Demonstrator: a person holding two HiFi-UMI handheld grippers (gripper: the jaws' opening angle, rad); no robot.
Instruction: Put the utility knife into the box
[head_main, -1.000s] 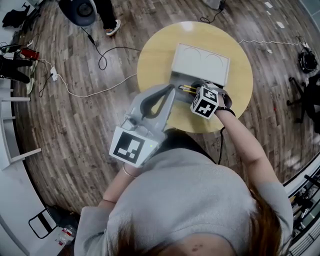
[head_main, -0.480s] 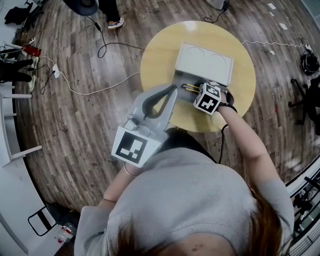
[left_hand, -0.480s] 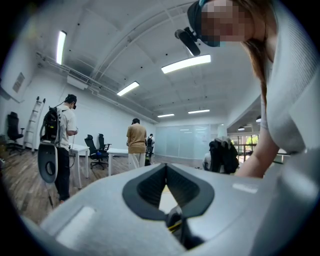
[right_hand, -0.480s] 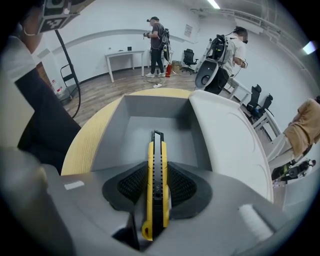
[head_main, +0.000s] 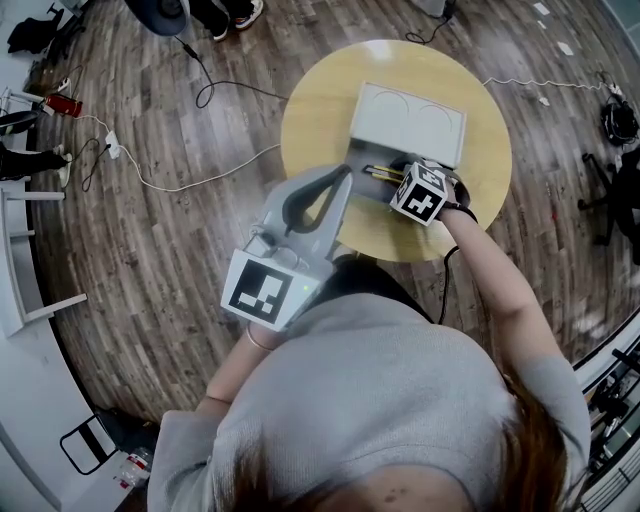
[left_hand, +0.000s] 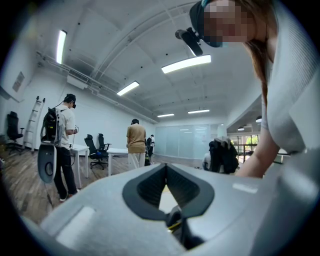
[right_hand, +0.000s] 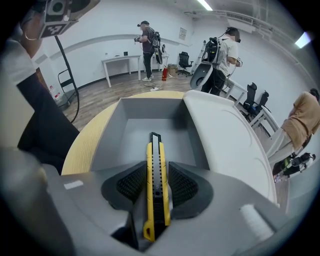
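— As the right claw has just been spreading, why's the knife between its jaws?
— Releasing it, I'd say: pads look clear, tip inside the open box. Left claw idles closed, empty.

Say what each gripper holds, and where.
Left gripper: shut, empty. Right gripper: jaws have just been opening; the utility knife lies between them mid-body, tip in the box, apparently released.
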